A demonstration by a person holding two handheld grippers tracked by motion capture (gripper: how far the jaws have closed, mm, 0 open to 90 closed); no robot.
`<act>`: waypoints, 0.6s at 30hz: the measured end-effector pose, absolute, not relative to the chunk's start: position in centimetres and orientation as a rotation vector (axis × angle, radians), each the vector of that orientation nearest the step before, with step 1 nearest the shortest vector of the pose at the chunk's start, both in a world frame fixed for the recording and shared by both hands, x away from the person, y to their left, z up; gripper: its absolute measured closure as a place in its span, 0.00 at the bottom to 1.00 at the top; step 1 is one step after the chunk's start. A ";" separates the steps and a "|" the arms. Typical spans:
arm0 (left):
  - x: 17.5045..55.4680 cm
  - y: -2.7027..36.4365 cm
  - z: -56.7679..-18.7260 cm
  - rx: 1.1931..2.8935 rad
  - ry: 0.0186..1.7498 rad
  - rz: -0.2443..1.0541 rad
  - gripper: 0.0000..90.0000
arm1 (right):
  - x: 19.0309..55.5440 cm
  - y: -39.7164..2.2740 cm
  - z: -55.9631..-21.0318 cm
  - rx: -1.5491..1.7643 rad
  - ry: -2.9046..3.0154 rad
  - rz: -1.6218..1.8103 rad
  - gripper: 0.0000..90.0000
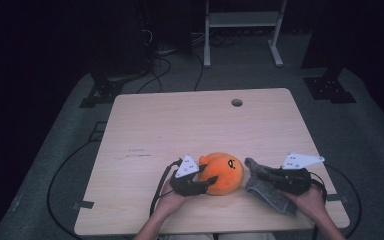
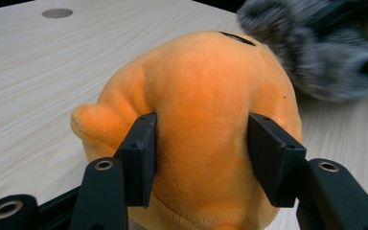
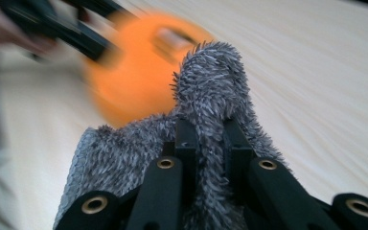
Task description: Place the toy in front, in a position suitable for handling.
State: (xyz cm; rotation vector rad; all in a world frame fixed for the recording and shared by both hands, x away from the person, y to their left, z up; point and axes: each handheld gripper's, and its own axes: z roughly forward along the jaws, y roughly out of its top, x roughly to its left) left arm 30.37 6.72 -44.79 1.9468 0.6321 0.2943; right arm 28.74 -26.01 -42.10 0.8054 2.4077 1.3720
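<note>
A round orange plush toy with a dark face mark lies near the front middle of the wooden table. My left gripper is shut on the plush toy, its jaws pressing into both sides. A grey fuzzy cloth lies to the toy's right. My right gripper is shut on a raised fold of that cloth, with the blurred orange toy beyond it. The cloth also shows at the upper right of the left gripper view.
A round cable hole sits near the table's far edge. A white frame stands on the floor behind the table, with cables trailing on the grey carpet. Both hands rest at the table's front edge.
</note>
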 end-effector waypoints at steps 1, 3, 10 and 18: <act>30.4 6.5 -44.8 1.951 0.630 0.292 0.52 | 28.5 -25.0 -41.8 0.760 2.423 1.401 0.89; 30.3 6.2 -44.8 1.957 0.630 0.302 0.52 | 28.3 -22.8 -41.6 0.687 2.446 1.405 0.89; 30.2 6.3 -45.0 1.949 0.635 0.290 0.52 | 29.3 -22.3 -42.9 0.733 2.413 1.364 0.89; 29.8 5.7 -45.0 1.967 0.619 0.317 0.51 | 29.4 -23.8 -42.5 0.810 2.393 1.408 0.89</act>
